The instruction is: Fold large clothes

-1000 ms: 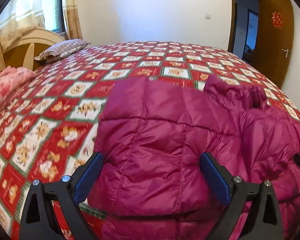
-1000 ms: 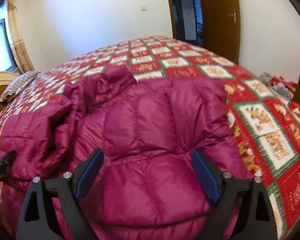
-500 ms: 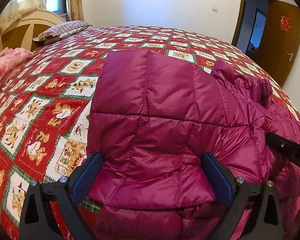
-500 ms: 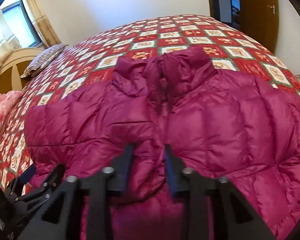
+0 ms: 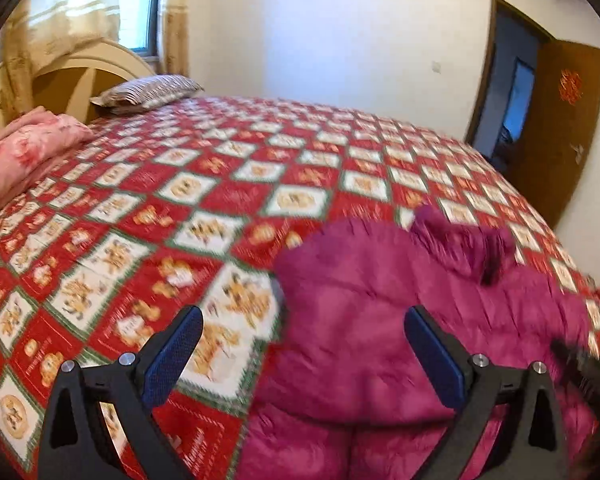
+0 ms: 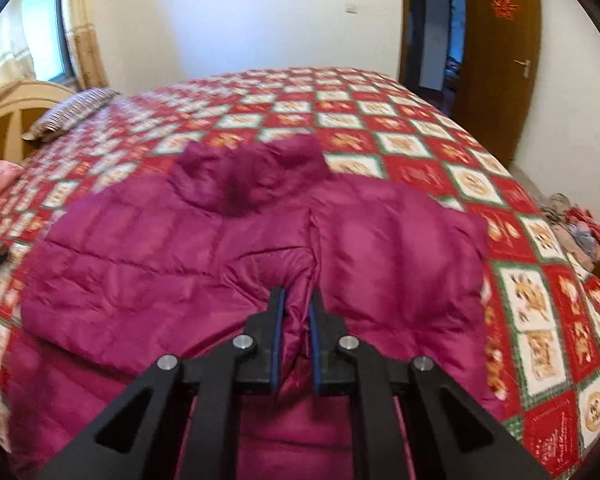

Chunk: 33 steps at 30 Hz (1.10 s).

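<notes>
A magenta puffer jacket (image 6: 204, 248) lies on the bed, collar (image 6: 256, 172) towards the far side, both sides folded in towards the middle. My right gripper (image 6: 298, 304) is shut on a pinch of the jacket's fabric at the middle of its near part. In the left wrist view the jacket (image 5: 380, 320) fills the lower right. My left gripper (image 5: 300, 332) is open and empty above the jacket's left edge, one finger over the bedspread. The right gripper's dark body (image 5: 584, 368) shows at the right edge.
The bed has a red, white and green patchwork bedspread (image 5: 228, 184). A striped pillow (image 5: 148, 92) and a pink quilt (image 5: 24, 152) lie by the headboard at the left. An open brown door (image 6: 496, 56) is at the far right. Clothes lie on the floor (image 6: 572, 224) right of the bed.
My right gripper closed on the jacket's middle fabric and has pulled it nearer. My left gripper stayed open and shifted left and up, off the jacket's shoulder.
</notes>
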Motion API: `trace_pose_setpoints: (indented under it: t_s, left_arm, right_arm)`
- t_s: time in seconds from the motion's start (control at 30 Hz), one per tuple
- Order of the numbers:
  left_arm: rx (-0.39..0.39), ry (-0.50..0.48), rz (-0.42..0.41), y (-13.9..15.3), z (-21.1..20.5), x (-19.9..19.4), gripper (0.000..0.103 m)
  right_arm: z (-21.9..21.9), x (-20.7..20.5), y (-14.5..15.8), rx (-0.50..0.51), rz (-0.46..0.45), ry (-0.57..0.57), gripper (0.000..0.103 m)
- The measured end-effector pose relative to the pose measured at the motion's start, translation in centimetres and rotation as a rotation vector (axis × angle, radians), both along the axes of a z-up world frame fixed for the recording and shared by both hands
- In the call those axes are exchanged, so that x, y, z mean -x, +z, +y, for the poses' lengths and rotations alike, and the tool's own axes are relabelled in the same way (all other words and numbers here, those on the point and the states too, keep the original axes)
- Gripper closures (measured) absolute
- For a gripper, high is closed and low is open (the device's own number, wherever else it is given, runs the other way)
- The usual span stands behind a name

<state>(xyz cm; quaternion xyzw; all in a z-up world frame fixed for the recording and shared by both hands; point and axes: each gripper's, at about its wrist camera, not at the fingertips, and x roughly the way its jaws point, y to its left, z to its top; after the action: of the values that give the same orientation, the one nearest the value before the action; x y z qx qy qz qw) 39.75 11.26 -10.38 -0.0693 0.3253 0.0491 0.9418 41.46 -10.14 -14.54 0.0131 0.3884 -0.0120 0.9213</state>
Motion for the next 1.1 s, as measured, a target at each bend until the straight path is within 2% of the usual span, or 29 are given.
trace_pose_setpoints:
  t_s: [0.1, 0.13, 0.17, 0.2, 0.23, 0.27, 0.37, 0.43, 0.53, 0.67, 0.73, 0.8, 0.93, 1.0, 1.1]
  left_arm:
    - [-0.055, 0.020, 0.000, 0.7, -0.7, -2.2, 0.002]
    - [-0.086, 0.033, -0.006, 1.0, -1.3, -3.2, 0.002]
    - [-0.109, 0.044, -0.009, 1.1, -1.6, -3.6, 0.002]
    - [-0.150, 0.066, 0.002, 1.1, -2.1, -4.5, 0.002]
    - [-0.183, 0.080, 0.015, 0.9, -2.5, -5.0, 0.002]
    - [-0.214, 0.083, 0.022, 0.8, -2.9, -5.6, 0.002]
    - [-0.263, 0.086, 0.039, -0.4, -3.6, -6.8, 0.002]
    - [-0.251, 0.088, 0.084, -1.9, -3.8, -7.6, 0.002]
    - [-0.244, 0.099, 0.124, -3.6, -4.3, -7.9, 0.002]
    - [-0.282, 0.106, 0.139, -5.3, -4.4, -7.4, 0.002]
    - [-0.281, 0.102, 0.141, -5.9, -4.2, -7.1, 0.002]
    - [-0.240, 0.092, 0.156, -6.8, -3.7, -7.0, 0.002]
    - [-0.181, 0.096, 0.208, -7.5, -3.0, -7.3, 0.002]
    - [-0.194, 0.088, 0.225, -7.5, -3.0, -7.0, 0.002]
    - [-0.254, 0.078, 0.200, -7.6, -3.4, -5.6, 0.002]
  right_arm:
    - [-0.6, -0.1, -1.2, -0.002, 0.031, -0.004, 0.084]
    - [-0.5, -0.1, -1.4, 0.006, 0.031, -0.003, 0.078]
    - [-0.5, 0.0, -1.4, 0.025, 0.031, -0.012, 0.064]
    - [-0.7, 0.1, -1.0, 0.055, 0.030, -0.038, 0.055]
    - [-1.1, 0.5, -0.4, 0.074, 0.012, -0.073, 0.039]
    - [-1.7, 1.1, 0.2, 0.077, -0.020, -0.105, 0.037]
    - [-3.6, 2.6, 3.2, 0.050, -0.155, -0.195, 0.037]
    - [-3.3, 1.8, 4.6, 0.012, -0.175, -0.151, 0.039]
    - [-2.0, -0.8, 4.4, -0.020, -0.145, -0.095, 0.051]
    - [-0.4, -3.8, 1.4, -0.010, -0.064, -0.069, 0.058]
    - [-0.3, -4.1, -1.0, -0.025, -0.006, -0.047, 0.058]
    - [-0.3, -3.7, -2.8, -0.041, 0.027, -0.038, 0.057]
    - [-0.8, -2.6, -2.9, -0.101, 0.059, -0.066, 0.057]
    - [-0.4, -2.1, -2.8, -0.077, 0.071, -0.059, 0.056]
    - [0.2, -0.8, -3.1, -0.045, 0.061, -0.040, 0.056]
